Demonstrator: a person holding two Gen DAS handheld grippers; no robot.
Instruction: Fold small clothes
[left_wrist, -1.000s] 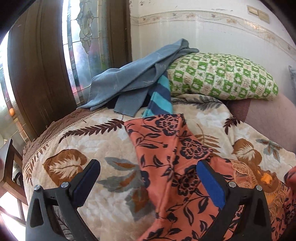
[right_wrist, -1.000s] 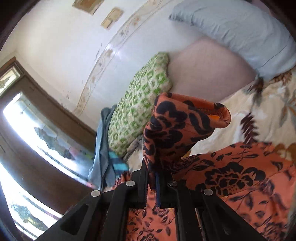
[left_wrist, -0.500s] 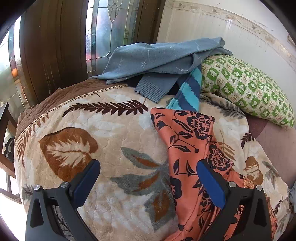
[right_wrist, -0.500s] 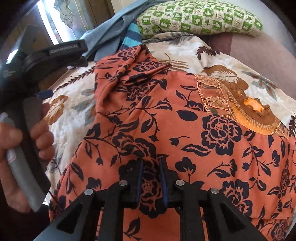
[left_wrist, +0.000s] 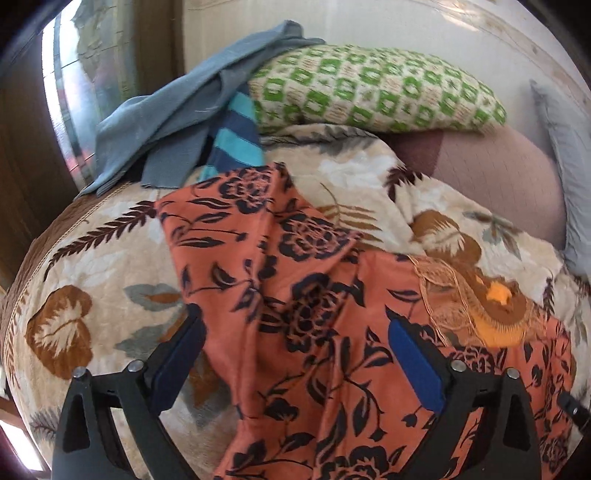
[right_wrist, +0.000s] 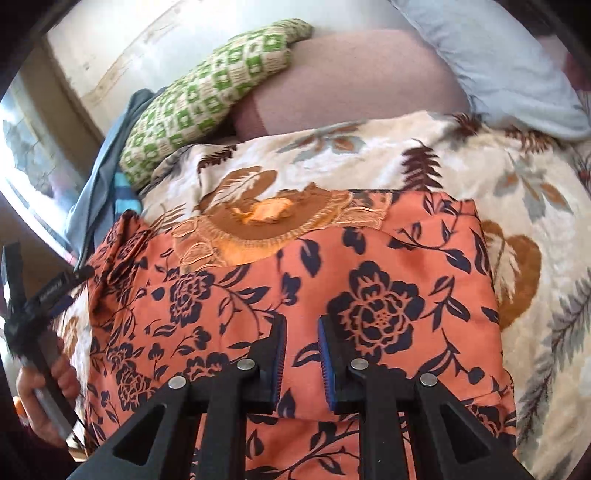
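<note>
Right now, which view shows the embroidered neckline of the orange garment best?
The right wrist view: the neckline lies whole and near the picture's middle. The left wrist view shows it off to the right, slightly blurred.

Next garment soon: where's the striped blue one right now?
Left wrist view, upper left: the striped garment lies at the bed's far end, under the grey top, beside the green pillow.

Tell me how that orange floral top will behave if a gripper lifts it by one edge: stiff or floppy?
Probably floppy: the orange floral top already lies in soft folds and creases over the blanket. Likely light, since it drapes thin. The embroidered neckline looks thicker, so it may hang stiffer.
</note>
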